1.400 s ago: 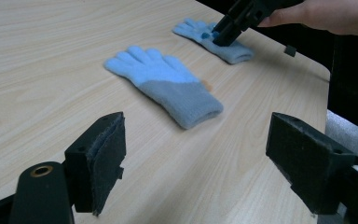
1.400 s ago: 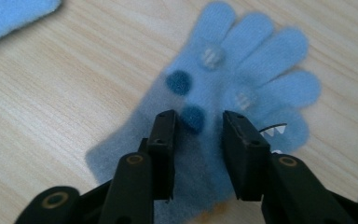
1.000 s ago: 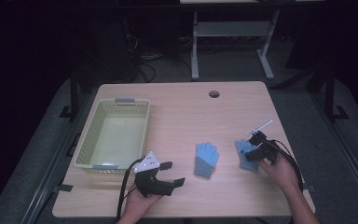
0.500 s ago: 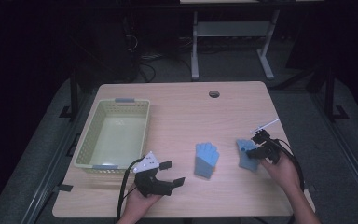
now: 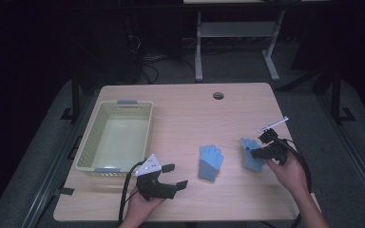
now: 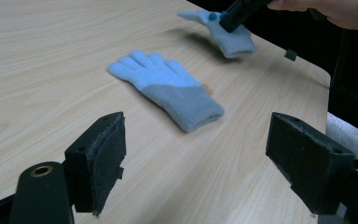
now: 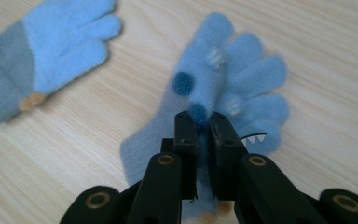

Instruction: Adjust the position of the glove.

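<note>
Two light-blue knit gloves are on the wooden table. One glove (image 5: 210, 162) (image 6: 168, 88) (image 7: 42, 44) lies flat near the table's middle front, grey cuff toward the person. The other, a dotted glove (image 5: 252, 156) (image 7: 223, 88) (image 6: 223, 32), is pinched at its middle by my right gripper (image 5: 257, 151) (image 7: 203, 126), which is shut on it and holds it slightly raised off the table. My left gripper (image 5: 173, 175) (image 6: 196, 158) rests near the front edge, left of the flat glove, jaws wide open with nothing between them.
A pale green plastic basket (image 5: 88, 147) stands at the table's left, nothing visible in it. A cable hole (image 5: 218, 95) sits near the far edge. Dark floor and a metal frame (image 5: 237, 47) lie beyond the table.
My right gripper with the dotted glove has shifted slightly right and back, lifting the glove a little. The left gripper and the flat glove have stayed put.
</note>
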`<state>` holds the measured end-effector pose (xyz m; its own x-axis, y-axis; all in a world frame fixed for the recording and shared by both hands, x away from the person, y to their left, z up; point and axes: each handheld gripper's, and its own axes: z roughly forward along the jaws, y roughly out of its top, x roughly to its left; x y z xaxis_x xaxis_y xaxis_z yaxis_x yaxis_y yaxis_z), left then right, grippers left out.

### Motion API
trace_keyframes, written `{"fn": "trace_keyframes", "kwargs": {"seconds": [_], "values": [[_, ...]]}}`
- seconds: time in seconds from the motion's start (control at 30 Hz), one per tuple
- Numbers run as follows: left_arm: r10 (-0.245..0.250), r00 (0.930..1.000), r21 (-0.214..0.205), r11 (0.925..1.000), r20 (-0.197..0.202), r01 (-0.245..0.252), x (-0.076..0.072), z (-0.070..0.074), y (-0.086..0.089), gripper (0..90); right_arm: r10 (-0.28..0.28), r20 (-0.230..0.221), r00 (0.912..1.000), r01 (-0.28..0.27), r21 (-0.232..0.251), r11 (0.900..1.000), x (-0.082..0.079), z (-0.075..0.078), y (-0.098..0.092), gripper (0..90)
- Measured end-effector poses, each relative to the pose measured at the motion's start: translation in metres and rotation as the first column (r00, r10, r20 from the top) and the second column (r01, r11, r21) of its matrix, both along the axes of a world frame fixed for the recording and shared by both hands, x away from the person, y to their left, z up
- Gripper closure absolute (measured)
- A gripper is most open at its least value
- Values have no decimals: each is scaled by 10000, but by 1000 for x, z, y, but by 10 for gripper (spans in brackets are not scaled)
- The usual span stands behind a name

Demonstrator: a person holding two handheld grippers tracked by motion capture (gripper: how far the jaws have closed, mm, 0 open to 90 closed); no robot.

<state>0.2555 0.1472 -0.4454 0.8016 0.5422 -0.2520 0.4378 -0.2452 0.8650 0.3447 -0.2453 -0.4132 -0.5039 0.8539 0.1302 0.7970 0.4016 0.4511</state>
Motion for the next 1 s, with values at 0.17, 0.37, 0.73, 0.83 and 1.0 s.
{"fn": "trace_keyframes", "kwargs": {"seconds": [0.17, 0.37, 0.73, 0.83, 1.0], "values": [[22, 10000, -15, 10000, -48, -22, 0, 0, 0, 196, 55, 216, 9998, -54, -38, 10000, 0, 8, 2, 831], [8, 10000, -3, 10000, -23, -8, 0, 1, 1, 196, 189, 394, 9990, -187, -69, 9998, -2, 19, 6, 832], [75, 9999, 29, 10000, 77, -75, 0, 2, 2, 196, 567, 501, 9971, -565, -63, 9984, -5, 30, 23, 832], [75, 9999, 8, 10000, 100, -75, 0, 2, 2, 196, 620, 536, 9966, -624, 57, 9980, -6, 33, 27, 832], [76, 9999, 29, 10000, 99, -76, -1, 2, 2, 196, 873, 683, 9938, -877, 30, 9961, -9, 38, 36, 831]]}}
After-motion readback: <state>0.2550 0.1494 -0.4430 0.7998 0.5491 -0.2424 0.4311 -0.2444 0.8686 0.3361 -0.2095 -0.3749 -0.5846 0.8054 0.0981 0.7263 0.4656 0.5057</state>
